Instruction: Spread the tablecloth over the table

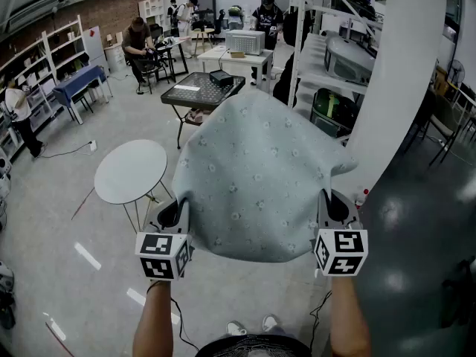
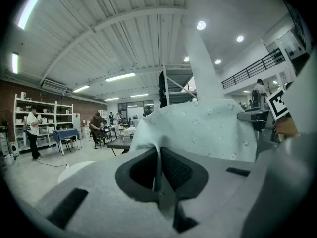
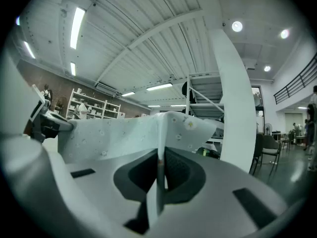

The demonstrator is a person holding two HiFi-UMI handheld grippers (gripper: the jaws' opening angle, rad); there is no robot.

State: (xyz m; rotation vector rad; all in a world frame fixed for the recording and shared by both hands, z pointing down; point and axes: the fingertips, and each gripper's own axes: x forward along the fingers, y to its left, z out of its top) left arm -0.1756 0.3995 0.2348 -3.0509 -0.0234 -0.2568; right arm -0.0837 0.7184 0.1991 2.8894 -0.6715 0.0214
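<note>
Pinching the near corners of the tablecloth (image 1: 253,177) tight in the closed left gripper (image 2: 159,170) and right gripper (image 3: 161,171); holding it billowing in mid-air, right of the round table (image 1: 132,171); likely needing a leftward swing, then lowering over that top.

Left gripper (image 2: 159,168), lower centre: jaws closed on a fold of the pale flowered tablecloth (image 2: 208,128), which billows up across the centre and right of the frame. Right edge: right gripper (image 2: 253,117) at the cloth's far side. Upper centre: white pillar (image 2: 203,68). Left: shelves (image 2: 42,118).
</note>
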